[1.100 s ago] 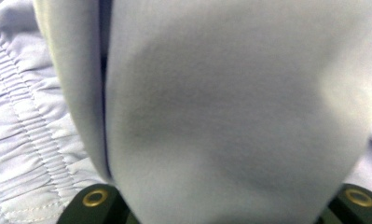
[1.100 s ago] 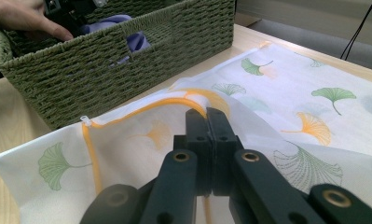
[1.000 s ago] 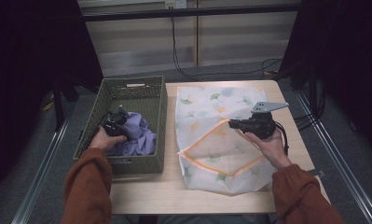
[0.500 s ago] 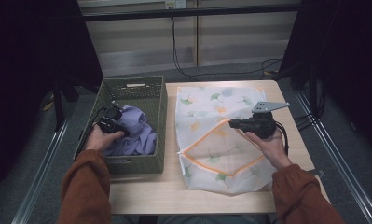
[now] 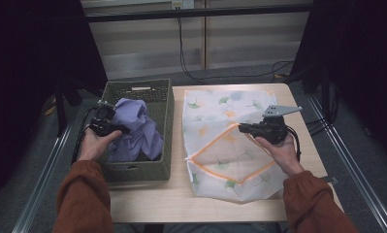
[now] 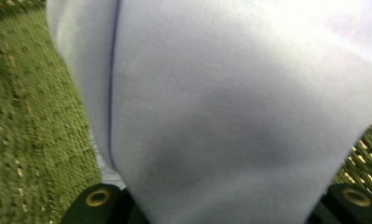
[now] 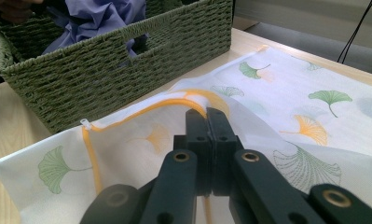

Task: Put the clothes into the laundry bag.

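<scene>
A lilac garment (image 5: pixel 135 127) bulges up out of the green woven basket (image 5: pixel 163 119) at the table's left. My left gripper (image 5: pixel 117 129) is shut on that cloth and holds it raised over the basket; in the left gripper view the lilac garment (image 6: pixel 230 107) hangs right in front of the jaws. A white mesh laundry bag (image 5: pixel 220 141) printed with ginkgo leaves lies at the right, its orange-edged mouth lifted. My right gripper (image 5: pixel 241 127) is shut on the orange rim (image 7: pixel 193 99) and holds the mouth open toward the basket (image 7: pixel 104 65).
Bare wooden table (image 5: pixel 147 199) runs along the front edge, below basket and bag. Cables (image 5: pixel 186 53) hang behind the table against a pale wall. Metal rails (image 5: pixel 346 160) flank the table on both sides.
My left gripper has risen with the lilac garment, drawing more cloth up out of the basket. The right gripper and the bag have kept still.
</scene>
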Action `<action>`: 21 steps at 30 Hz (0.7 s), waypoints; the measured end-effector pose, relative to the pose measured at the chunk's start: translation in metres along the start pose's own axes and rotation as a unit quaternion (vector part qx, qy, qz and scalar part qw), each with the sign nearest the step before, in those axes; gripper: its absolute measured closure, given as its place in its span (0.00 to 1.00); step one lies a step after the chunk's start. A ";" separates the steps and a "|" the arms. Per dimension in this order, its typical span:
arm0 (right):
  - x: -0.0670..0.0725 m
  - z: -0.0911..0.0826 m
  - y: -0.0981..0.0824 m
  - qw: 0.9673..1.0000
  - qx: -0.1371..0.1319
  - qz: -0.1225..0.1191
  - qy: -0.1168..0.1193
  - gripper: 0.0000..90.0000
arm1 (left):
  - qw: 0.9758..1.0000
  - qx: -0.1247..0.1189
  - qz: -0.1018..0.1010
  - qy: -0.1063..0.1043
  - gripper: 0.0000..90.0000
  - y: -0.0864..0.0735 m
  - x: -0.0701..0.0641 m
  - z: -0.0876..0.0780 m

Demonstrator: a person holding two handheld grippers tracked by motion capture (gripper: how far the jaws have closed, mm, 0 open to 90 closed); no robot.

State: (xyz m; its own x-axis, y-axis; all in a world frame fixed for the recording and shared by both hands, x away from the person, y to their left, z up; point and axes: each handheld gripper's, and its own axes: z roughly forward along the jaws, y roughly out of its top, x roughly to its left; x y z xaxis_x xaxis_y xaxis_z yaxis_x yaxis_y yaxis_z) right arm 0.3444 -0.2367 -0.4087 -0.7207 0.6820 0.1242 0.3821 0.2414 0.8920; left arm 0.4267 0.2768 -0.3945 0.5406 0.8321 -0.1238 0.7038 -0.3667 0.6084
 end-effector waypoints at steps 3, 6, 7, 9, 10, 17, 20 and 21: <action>0.000 0.000 0.000 1.000 0.000 0.000 0.001 1.00 | 1.000 -0.023 -0.004 -0.009 0.90 0.000 -0.001 -0.007; 0.000 0.000 0.000 1.000 -0.002 0.001 0.002 1.00 | 0.999 -0.041 -0.007 -0.013 0.90 -0.001 -0.004 -0.012; 0.000 0.000 0.000 1.000 -0.003 0.001 0.003 1.00 | 0.999 -0.042 0.000 -0.012 0.90 -0.001 -0.004 -0.013; 0.000 0.000 0.000 1.000 -0.002 0.000 0.001 1.00 | 0.998 -0.057 -0.003 -0.014 0.90 -0.004 -0.005 -0.014; 0.001 0.000 0.000 1.000 -0.002 0.000 0.002 1.00 | 0.998 -0.065 -0.010 -0.011 0.90 -0.005 -0.005 -0.014; 0.000 0.000 0.000 1.000 -0.004 0.002 0.004 1.00 | 0.994 -0.109 -0.011 -0.013 0.90 -0.012 -0.003 -0.027; 0.000 -0.001 0.000 1.000 -0.004 0.003 0.003 1.00 | 0.992 -0.127 -0.017 -0.014 0.90 -0.015 -0.003 -0.031; 0.000 -0.001 0.000 1.000 -0.004 0.003 0.003 1.00 | 0.991 -0.130 -0.015 -0.013 0.91 -0.015 -0.003 -0.032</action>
State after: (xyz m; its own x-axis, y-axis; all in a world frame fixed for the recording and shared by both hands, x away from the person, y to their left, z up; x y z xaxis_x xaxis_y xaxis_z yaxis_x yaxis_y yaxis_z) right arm 0.3437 -0.2370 -0.4079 -0.7218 0.6796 0.1313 0.3813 0.2321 0.8949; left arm 0.3996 0.2935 -0.3786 0.5350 0.8289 -0.1632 0.5797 -0.2197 0.7847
